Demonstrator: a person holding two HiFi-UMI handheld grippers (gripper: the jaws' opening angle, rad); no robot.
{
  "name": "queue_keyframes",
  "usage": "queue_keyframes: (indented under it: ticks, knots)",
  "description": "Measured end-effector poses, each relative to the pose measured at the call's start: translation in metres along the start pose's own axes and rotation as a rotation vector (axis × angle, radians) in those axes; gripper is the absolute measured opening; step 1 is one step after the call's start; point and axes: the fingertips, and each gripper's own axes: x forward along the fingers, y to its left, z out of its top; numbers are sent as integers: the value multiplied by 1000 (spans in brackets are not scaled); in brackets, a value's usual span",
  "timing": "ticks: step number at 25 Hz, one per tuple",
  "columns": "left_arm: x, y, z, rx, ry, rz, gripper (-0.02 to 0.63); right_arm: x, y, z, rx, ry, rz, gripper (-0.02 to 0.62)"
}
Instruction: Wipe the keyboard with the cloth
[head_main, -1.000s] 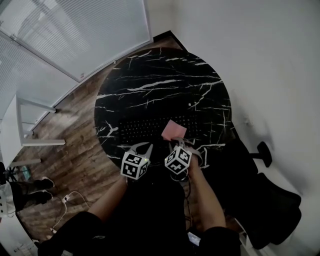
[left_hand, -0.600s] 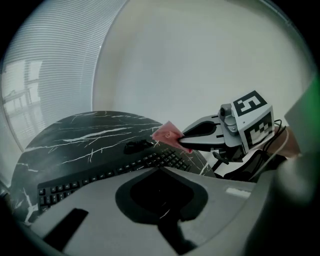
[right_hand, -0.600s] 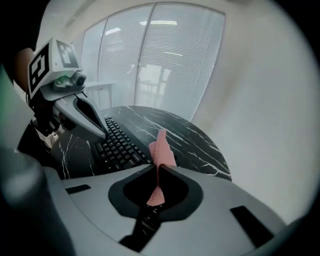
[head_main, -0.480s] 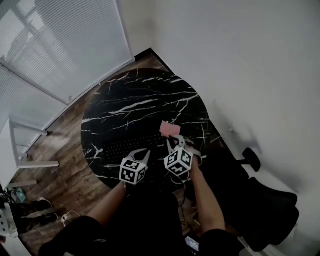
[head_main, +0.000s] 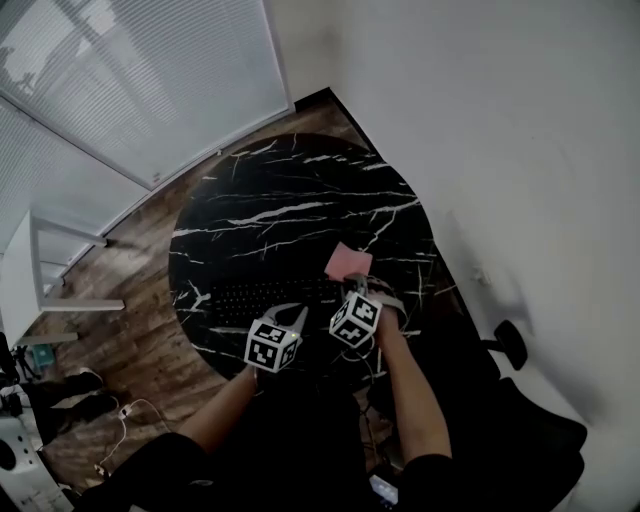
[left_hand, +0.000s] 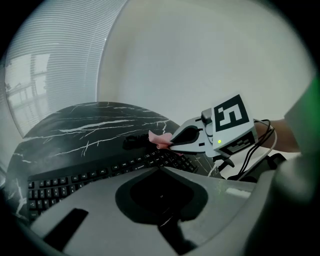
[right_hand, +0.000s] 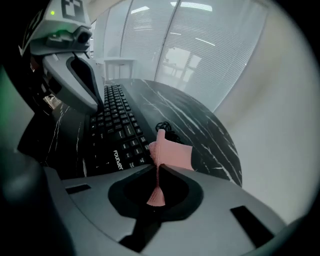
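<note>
Right gripper view shows the right gripper (right_hand: 159, 169) with jaws pinching only a thin corner of the soft pink cloth (right_hand: 173, 155) by the right end of the black plastic keyboard (right_hand: 116, 125), while the left gripper (left_hand: 160, 169) has its jaws closed and empty, so wiping drag could tug the cloth loose.

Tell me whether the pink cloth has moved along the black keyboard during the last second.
Yes. Pinched in the right gripper, the pink cloth appears to have shifted right along the black keyboard, from over its keys toward its right end.
</note>
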Motion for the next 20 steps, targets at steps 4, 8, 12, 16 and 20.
queue_keyframes:
  ticks: [4, 8, 12, 16, 20]
  knots:
    - [3, 9, -2, -5, 10, 19, -3, 12, 6, -4, 10, 15, 39, 11]
    - [7, 12, -6, -9, 24, 25, -3, 13, 5, -3, 29, 10, 64, 11]
    - [8, 8, -9, -5, 32, 16, -3, 10, 7, -4, 29, 6, 69, 11]
    - [9, 4, -11, 5, 39, 6, -3, 5, 19, -7, 23, 12, 105, 11]
    - [10, 0, -14, 13, 46, -1, -3, 0, 33, -12, 39, 11, 130, 11]
